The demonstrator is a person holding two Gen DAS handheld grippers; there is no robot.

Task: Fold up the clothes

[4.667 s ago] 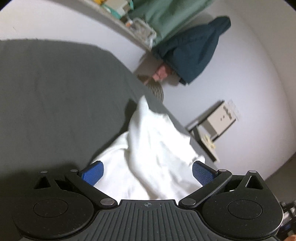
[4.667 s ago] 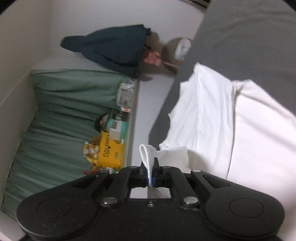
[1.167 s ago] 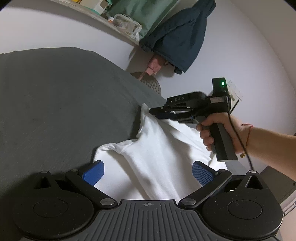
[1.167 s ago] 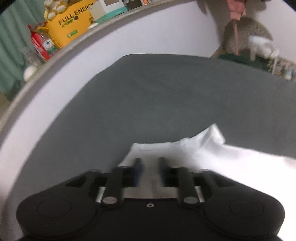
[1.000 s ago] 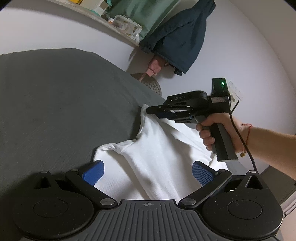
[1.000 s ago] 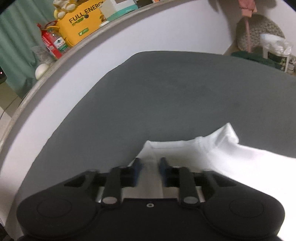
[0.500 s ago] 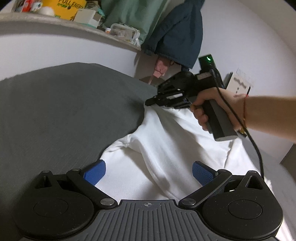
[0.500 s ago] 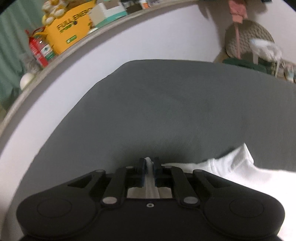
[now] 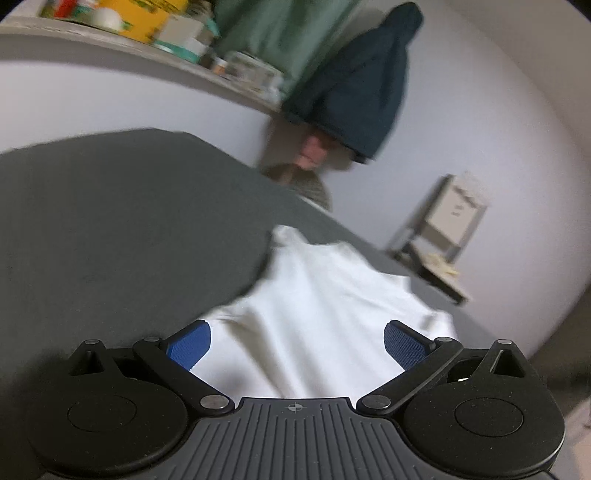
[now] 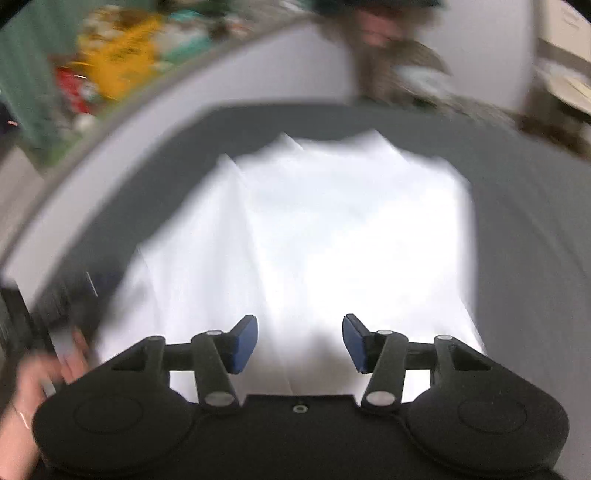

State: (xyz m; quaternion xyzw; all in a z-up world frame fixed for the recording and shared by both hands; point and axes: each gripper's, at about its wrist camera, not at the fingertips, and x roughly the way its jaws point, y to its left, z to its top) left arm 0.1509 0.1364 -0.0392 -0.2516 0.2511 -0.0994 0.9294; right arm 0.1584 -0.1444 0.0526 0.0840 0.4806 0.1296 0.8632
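A white garment [image 9: 314, 302] lies on the dark grey bed [image 9: 110, 221], with one folded strip along its left side in the right wrist view. My left gripper [image 9: 295, 345] hangs open over the garment's near part, blue pads far apart, nothing pinched. In the right wrist view, which is blurred by motion, the same white garment [image 10: 332, 229] spreads below my right gripper [image 10: 300, 343]. Its jaws are opening, with only cloth underneath and nothing pressed between the pads. At the lower left of that view, a hand [image 10: 33, 384] holds the other tool.
A ledge [image 9: 155, 48] along the wall carries a yellow box [image 9: 140, 18] and small items. A dark blue coat [image 9: 354, 85] hangs by a green curtain [image 9: 266, 26]. A small white shelf unit [image 9: 443, 221] stands past the bed's far corner.
My right gripper let go of the garment's far edge, pulled back out of the left wrist view and opened. It now looks down over the whole garment. The left gripper rose slightly.
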